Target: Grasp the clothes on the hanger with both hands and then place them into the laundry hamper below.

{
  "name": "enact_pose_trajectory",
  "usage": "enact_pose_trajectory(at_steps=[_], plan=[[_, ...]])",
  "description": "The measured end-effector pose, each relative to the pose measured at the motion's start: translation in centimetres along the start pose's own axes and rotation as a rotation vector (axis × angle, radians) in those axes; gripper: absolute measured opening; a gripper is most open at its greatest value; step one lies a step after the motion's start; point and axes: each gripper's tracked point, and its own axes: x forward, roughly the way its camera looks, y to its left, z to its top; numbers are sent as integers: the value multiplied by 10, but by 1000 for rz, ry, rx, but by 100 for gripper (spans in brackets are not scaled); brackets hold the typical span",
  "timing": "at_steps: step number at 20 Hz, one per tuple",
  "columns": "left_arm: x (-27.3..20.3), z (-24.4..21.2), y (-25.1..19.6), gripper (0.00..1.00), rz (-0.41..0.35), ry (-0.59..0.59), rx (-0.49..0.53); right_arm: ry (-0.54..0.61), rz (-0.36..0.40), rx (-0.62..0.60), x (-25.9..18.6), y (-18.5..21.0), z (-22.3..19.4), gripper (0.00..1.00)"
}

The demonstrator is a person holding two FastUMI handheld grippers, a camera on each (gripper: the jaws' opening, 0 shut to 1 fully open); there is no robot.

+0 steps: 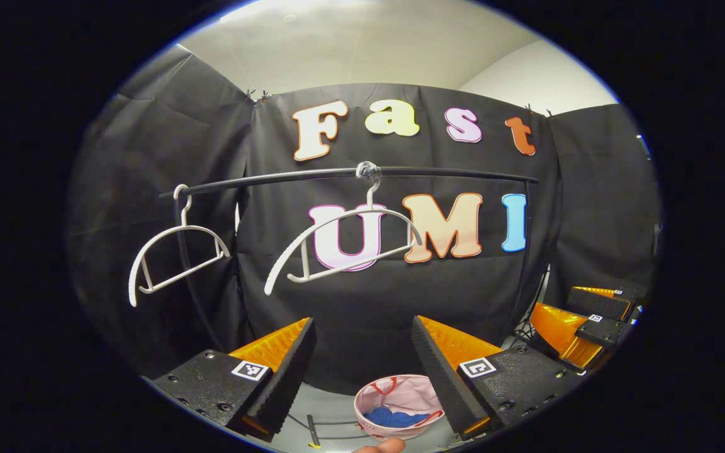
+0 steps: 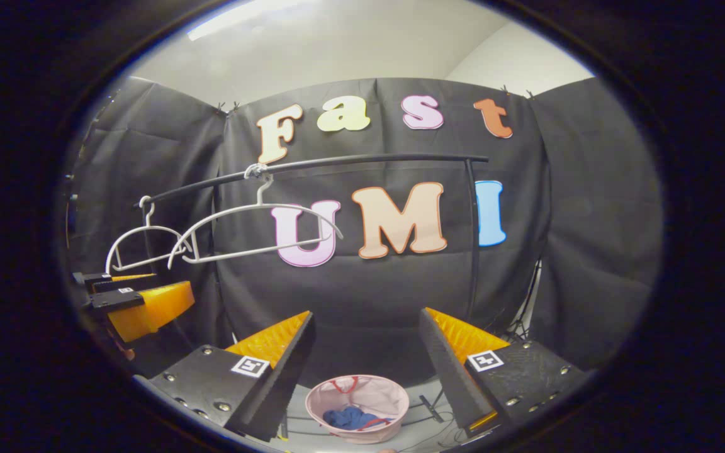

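You are holding the left gripper (image 1: 362, 352) and the right gripper (image 2: 365, 349) with fingers spread apart, gripping nothing. The blue crumpled clothes (image 1: 394, 416) are lying inside the round pink fabric laundry hamper (image 2: 375, 393) on the pale floor (image 1: 331, 412), below two bare white plastic hangers (image 1: 343, 248) hanging on the black metal rail (image 2: 362, 162).
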Motion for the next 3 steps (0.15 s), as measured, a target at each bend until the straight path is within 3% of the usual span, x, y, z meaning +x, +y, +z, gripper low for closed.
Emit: enact_pose_trajectory(at_steps=[3], plan=[[-4,7,-1,96,-9,-16,26,-37,-10,31,-9,-1,17,100]])
